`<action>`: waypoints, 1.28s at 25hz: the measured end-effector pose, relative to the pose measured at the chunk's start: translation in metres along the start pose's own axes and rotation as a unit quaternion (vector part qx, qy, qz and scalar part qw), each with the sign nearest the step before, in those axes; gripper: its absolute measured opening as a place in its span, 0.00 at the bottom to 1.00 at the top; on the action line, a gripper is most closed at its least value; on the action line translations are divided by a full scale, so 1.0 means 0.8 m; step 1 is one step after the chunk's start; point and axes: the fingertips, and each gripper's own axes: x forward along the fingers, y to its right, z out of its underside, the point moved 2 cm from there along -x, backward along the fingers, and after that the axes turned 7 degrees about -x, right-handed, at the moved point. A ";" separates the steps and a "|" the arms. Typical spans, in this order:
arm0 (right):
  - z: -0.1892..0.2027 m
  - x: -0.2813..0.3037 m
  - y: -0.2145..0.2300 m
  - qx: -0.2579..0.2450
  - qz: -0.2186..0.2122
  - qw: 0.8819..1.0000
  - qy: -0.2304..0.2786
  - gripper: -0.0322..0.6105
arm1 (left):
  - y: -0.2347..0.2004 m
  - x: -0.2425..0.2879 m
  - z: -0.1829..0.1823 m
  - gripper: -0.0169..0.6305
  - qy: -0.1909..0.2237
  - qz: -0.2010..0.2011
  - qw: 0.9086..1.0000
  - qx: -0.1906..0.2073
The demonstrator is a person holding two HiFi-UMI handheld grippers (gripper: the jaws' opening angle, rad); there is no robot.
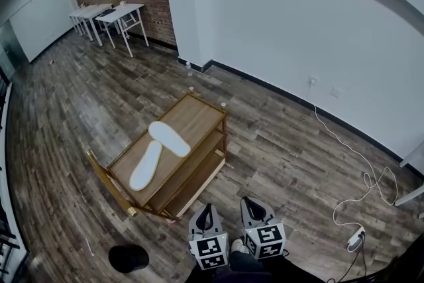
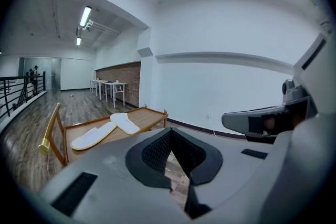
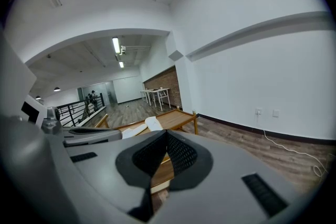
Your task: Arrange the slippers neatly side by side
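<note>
Two white slippers lie on top of a low wooden rack (image 1: pixel 205 113) in the middle of the floor. The far slipper (image 1: pixel 168 138) lies slantwise, and the near slipper (image 1: pixel 146 165) runs at an angle to it, their ends meeting in a V. My left gripper (image 1: pixel 206 209) and right gripper (image 1: pixel 250 202) hover side by side short of the rack's near corner, both shut and empty. Over the shut left gripper (image 2: pixel 170 131), the left gripper view shows both slippers (image 2: pixel 93 136) (image 2: pixel 125 122). The right gripper view shows the shut right gripper (image 3: pixel 167 132) and the slippers (image 3: pixel 154 123).
The rack has lower shelves (image 1: pixel 199 172) and stands on dark wood flooring. A black round object (image 1: pixel 128 258) lies on the floor at my left. A power strip (image 1: pixel 356 238) with a white cable lies at the right. White tables (image 1: pixel 109 13) stand by the far brick wall.
</note>
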 end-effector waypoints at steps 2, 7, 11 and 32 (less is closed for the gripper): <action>-0.001 0.000 0.008 0.002 0.002 1.000 0.000 0.05 | 0.007 0.006 -0.001 0.03 0.000 0.002 1.000 0.000; -0.005 0.003 0.033 0.006 0.008 1.000 0.002 0.05 | 0.027 0.026 -0.005 0.03 -0.001 0.010 1.000 0.003; -0.010 0.008 0.047 0.007 0.013 1.000 0.006 0.05 | 0.033 0.039 -0.011 0.03 0.006 0.012 1.000 0.006; -0.034 0.065 0.072 0.020 0.011 1.000 0.016 0.05 | 0.019 0.094 -0.035 0.03 -0.002 0.006 1.000 0.019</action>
